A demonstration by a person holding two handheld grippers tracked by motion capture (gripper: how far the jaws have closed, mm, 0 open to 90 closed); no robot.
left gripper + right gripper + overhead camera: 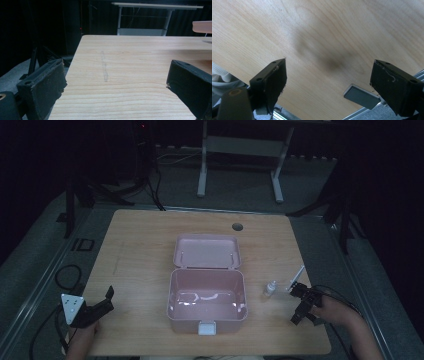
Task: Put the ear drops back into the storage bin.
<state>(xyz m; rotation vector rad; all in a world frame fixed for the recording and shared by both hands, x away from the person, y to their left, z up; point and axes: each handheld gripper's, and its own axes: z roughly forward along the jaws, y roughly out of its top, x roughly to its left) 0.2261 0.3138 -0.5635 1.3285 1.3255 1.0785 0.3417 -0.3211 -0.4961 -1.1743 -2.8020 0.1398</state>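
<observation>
**Right gripper sits just beside the small items**

Clearly the coming move turns on the right gripper (301,306), at the lower right of the high view: the small white bottle (270,288) stands to its upper left, near it, and the thin white stick (297,276) lies just above it, its long axis slanting up to the right. Both rest on the table (140,245), right of the open pink box (206,301), between box and gripper. The left gripper (102,307) is well apart at the lower left. Each gripper's jaws stand wide apart and hold nothing. I judge the right hand better placed to reach.
</observation>
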